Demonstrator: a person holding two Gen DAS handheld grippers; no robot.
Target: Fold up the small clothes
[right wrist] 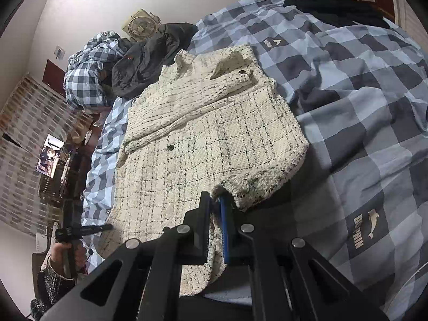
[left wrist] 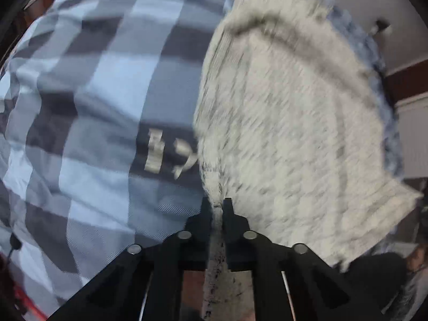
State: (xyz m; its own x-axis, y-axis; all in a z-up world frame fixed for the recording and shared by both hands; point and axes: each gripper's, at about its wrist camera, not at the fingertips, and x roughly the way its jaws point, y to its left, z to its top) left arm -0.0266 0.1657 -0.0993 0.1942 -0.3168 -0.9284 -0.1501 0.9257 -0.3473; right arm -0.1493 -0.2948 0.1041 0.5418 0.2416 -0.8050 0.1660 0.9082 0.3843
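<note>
A cream tweed jacket [right wrist: 200, 133] with thin dark check lines lies spread on a blue checked bedspread [right wrist: 361, 93], one sleeve folded across its front. My right gripper [right wrist: 215, 200] is shut on the jacket's near hem corner, and the cloth is bunched between its fingers. In the left wrist view, the left gripper [left wrist: 218, 206] is shut on an edge of the same jacket [left wrist: 294, 133], which is blurred and fills the right half over the bedspread [left wrist: 93, 107]. The right wrist view shows a hand [right wrist: 60, 251] holding the left gripper [right wrist: 108, 226] at the jacket's left edge.
A dark jacket [right wrist: 149, 58] and a bundled checked quilt [right wrist: 88, 75] lie past the collar, with a small fan [right wrist: 140, 26] behind them. A black garment [right wrist: 334, 8] lies at the far right. A lit screen [right wrist: 49, 157] and furniture stand beyond the bed's left side.
</note>
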